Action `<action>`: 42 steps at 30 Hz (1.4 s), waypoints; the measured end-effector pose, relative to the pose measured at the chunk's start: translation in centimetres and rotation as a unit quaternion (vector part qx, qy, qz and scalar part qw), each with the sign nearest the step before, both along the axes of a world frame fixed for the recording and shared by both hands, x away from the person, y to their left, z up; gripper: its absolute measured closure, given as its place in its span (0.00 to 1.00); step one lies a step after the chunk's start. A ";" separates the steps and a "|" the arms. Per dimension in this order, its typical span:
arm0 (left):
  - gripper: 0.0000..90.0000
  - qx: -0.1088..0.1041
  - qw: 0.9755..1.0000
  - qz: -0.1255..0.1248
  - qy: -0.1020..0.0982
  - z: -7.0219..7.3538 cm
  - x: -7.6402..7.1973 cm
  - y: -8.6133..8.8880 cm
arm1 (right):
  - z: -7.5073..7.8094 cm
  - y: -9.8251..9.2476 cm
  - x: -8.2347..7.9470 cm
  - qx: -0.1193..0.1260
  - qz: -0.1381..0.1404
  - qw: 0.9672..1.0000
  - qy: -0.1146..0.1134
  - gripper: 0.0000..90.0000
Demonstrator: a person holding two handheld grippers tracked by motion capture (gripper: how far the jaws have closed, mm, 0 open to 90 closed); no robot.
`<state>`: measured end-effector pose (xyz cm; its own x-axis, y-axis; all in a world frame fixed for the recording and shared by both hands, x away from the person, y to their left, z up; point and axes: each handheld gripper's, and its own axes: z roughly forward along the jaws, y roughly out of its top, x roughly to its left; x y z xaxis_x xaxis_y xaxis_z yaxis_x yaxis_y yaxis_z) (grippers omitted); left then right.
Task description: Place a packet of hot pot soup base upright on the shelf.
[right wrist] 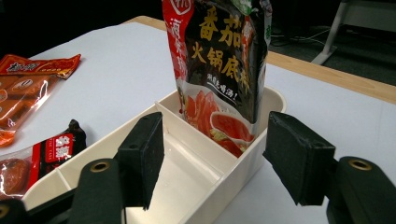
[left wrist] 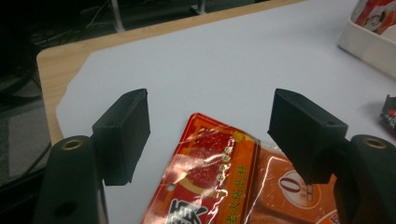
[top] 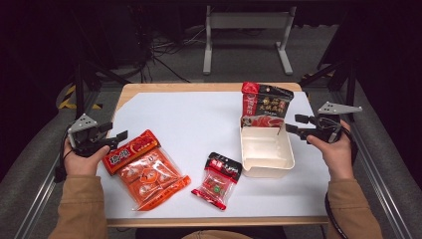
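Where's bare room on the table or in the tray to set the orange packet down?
The tray's near and middle compartments are bare; only its far end holds the upright dark pouch. The white sheet is free across the far left, beyond the orange packet. It is tight between the small red packet and the tray.

L tool point(left wrist: 209, 133) w/ jaws wide apart over top edge of orange-red snack bag point(left wrist: 219, 182) on white-covered worktop point(left wrist: 210, 60), not touching it; cream tray point(left wrist: 366, 44) far right.
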<state>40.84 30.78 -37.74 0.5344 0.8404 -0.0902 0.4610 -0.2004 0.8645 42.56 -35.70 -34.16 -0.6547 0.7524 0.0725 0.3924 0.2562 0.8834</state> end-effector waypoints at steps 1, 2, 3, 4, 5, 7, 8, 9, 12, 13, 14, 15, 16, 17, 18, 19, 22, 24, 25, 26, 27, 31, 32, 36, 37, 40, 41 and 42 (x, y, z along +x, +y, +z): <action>0.33 -0.002 1.000 0.005 0.006 -0.4 0.1 0.2 | 0.0 0.0 0.0 0.000 0.000 1.000 0.000 0.42; 0.33 -0.003 1.000 0.008 0.009 -0.7 0.1 0.3 | 0.0 -0.1 -0.1 -0.001 -0.001 1.000 0.000 0.42; 0.33 -0.003 1.000 0.012 0.012 -1.1 0.1 0.5 | 0.0 -0.1 -0.1 -0.001 -0.001 1.000 0.000 0.42; 0.33 -0.001 1.000 0.019 0.015 -1.5 0.1 0.6 | -0.1 -0.1 -0.1 0.000 -0.001 1.000 0.000 0.42; 0.34 -0.003 0.999 0.026 0.023 -1.9 0.1 0.7 | -0.1 -0.1 -0.1 0.000 -0.001 1.000 0.001 0.42; 0.34 0.001 0.999 0.037 0.032 -2.6 0.1 1.0 | -0.1 -0.1 -0.1 0.001 -0.002 1.000 0.001 0.42; 0.34 0.003 0.998 0.044 0.039 -3.1 0.1 1.3 | -0.2 -0.2 -0.1 0.002 -0.002 1.000 0.001 0.42; 0.34 0.003 0.998 0.044 0.039 -3.1 0.1 1.3 | -0.2 -0.2 -0.1 0.002 -0.002 1.000 0.002 0.42; 0.34 0.007 0.997 0.055 0.055 -3.6 0.0 1.8 | -0.3 -0.2 -0.1 0.001 -0.002 1.000 0.002 0.42; 0.34 0.012 0.996 0.059 0.067 -3.8 0.0 2.0 | -0.3 0.0 -0.1 0.001 0.000 1.000 0.004 0.42; 0.34 0.018 0.995 0.062 0.074 -4.0 0.0 2.1 | -0.3 0.0 0.0 0.000 0.001 1.000 0.004 0.42; 0.34 0.022 0.994 0.065 0.081 -4.2 0.0 2.2 | -0.4 0.1 0.0 0.001 0.001 1.000 0.005 0.42; 0.34 0.022 0.994 0.065 0.081 -4.2 0.0 2.2 | -0.4 0.1 0.0 0.001 0.001 1.000 0.005 0.42; 0.34 0.022 0.993 0.066 0.090 -4.5 0.0 2.3 | -0.4 0.1 0.0 0.001 0.002 1.000 0.006 0.42; 0.34 0.022 0.993 0.065 0.095 -4.6 -0.1 2.3 | -0.4 0.2 0.0 0.000 0.002 1.000 0.007 0.42; 0.34 0.024 0.992 0.068 0.100 -4.8 -0.1 2.4 | -0.4 0.2 0.0 -0.003 0.003 1.000 0.006 0.41; 0.34 0.029 0.989 0.083 0.116 -5.5 0.0 2.9 | -0.4 0.3 0.0 -0.003 0.003 1.000 0.006 0.41; 0.34 0.035 0.986 0.102 0.124 -5.8 0.0 3.2 | -0.4 0.3 0.0 0.000 0.002 1.000 0.007 0.41; 0.34 0.033 0.985 0.103 0.133 -6.0 0.0 3.4 | -0.4 0.2 0.0 0.002 0.001 1.000 0.006 0.41; 0.34 0.027 0.985 0.105 0.138 -6.2 0.0 3.6 | -0.4 0.1 0.0 0.000 0.000 1.000 0.005 0.41; 0.34 0.025 0.984 0.107 0.140 -6.3 0.1 3.7 | -0.4 0.1 0.0 0.001 -0.001 1.000 0.006 0.41; 0.35 0.024 0.983 0.104 0.152 -6.5 0.1 3.6 | -0.5 0.0 0.0 0.003 -0.002 1.000 0.008 0.41; 0.35 0.027 0.982 0.101 0.156 -6.6 0.1 3.6 | -0.5 0.0 0.1 0.003 -0.002 1.000 0.009 0.41; 0.37 0.023 0.980 0.096 0.170 -6.8 0.2 3.4 | -0.6 0.1 0.1 0.003 -0.001 1.000 0.009 0.41; 0.37 0.024 0.980 0.095 0.174 -6.9 0.1 3.4 | -0.6 0.1 0.1 0.003 0.000 1.000 0.010 0.41; 0.37 0.023 0.980 0.089 0.179 -7.0 0.0 3.3 | -0.6 0.1 0.1 0.006 0.000 1.000 0.011 0.40; 0.38 0.020 0.980 0.086 0.180 -7.0 0.0 3.3 | -0.6 0.1 0.1 0.006 0.000 1.000 0.011 0.40; 0.40 0.016 0.980 0.085 0.182 -6.9 0.0 3.3 | -0.6 0.1 0.1 0.006 0.000 1.000 0.011 0.40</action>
<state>40.81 34.05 -44.67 0.3247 0.9196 -0.2214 0.7664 -0.1186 0.6313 42.69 -35.59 -34.79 -0.6529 0.7514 0.0958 0.4121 0.2463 0.8772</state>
